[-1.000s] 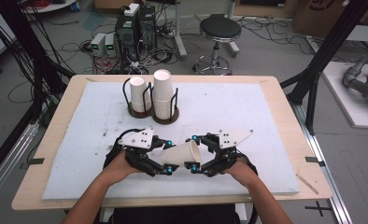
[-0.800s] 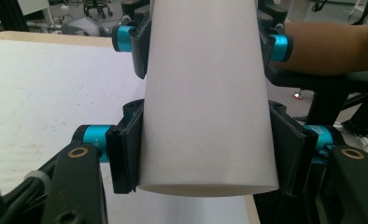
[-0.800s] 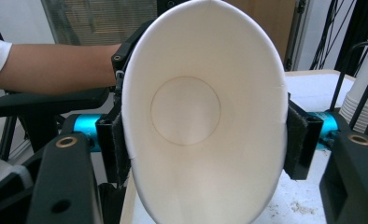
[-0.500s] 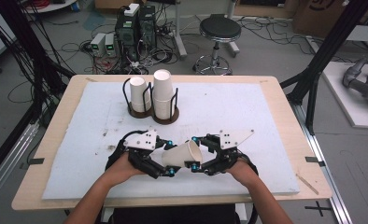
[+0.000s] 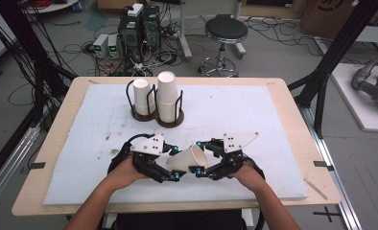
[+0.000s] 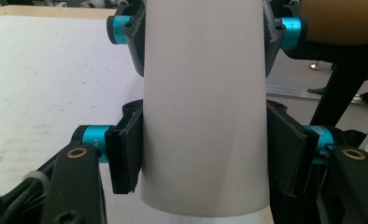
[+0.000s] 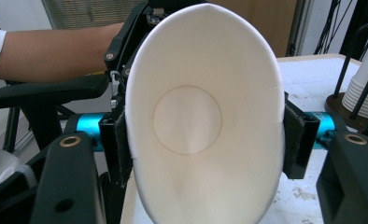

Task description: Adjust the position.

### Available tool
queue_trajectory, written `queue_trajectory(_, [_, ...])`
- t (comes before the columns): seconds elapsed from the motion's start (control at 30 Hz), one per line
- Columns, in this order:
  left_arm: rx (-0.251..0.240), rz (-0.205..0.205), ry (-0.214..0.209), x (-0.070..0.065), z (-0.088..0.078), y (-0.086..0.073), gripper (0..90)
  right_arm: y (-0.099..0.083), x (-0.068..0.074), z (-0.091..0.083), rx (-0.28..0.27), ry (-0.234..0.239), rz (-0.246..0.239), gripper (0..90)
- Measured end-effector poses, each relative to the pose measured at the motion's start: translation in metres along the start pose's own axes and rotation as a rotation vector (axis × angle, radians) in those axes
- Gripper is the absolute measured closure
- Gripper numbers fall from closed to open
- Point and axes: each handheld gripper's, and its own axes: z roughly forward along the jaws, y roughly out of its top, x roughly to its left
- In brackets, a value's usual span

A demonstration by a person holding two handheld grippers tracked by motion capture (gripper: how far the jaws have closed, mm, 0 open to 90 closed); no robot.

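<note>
Looking down from the high view, a white paper cup lies tilted between the left claw and right claw above the bench; its base is hidden.

In the left gripper view, the cup's plain tapered wall is clamped between both pads, its rim cut off.

In the right gripper view, the pads squeeze the cup's mouth oval.

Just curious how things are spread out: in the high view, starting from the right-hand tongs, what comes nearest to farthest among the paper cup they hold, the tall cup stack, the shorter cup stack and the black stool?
1. Paper cup, gripped in the right tongs.
2. Tall cup stack, mid-table behind.
3. Shorter cup stack, just left of it.
4. Black stool, on the floor beyond the table.
</note>
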Motion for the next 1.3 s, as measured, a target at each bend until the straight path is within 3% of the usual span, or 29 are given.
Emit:
queue_trajectory(0.13, [-0.024,-0.014,-0.006,0.000,0.001,-0.002,36.8,0.000,0.000,0.000,-0.007,0.001,0.003,34.3])
queue_trajectory(0.37, [-0.125,-0.044,-0.024,0.000,0.003,-0.007,36.6,0.001,0.001,0.000,-0.067,-0.006,0.031,24.6])
queue_trajectory(0.53, [-0.183,-0.063,-0.029,0.000,0.002,-0.007,36.5,0.001,0.000,-0.002,-0.083,-0.008,0.040,25.6])
queue_trajectory(0.67, [-0.171,-0.054,-0.033,0.000,0.005,-0.009,36.5,0.002,0.001,-0.002,-0.085,0.015,0.011,32.7])
queue_trajectory(0.9, [-0.066,-0.044,0.006,-0.005,0.016,-0.008,31.1,0.002,0.001,0.001,-0.028,0.012,-0.010,34.2])
queue_trajectory(1.1, [-0.048,-0.024,0.030,-0.006,0.014,-0.005,30.1,0.001,0.000,0.001,-0.018,0.011,-0.001,34.4])
queue_trajectory(1.3, [-0.043,-0.028,0.012,-0.004,0.014,-0.006,36.0,0.001,0.001,0.002,-0.010,0.019,0.007,34.9])
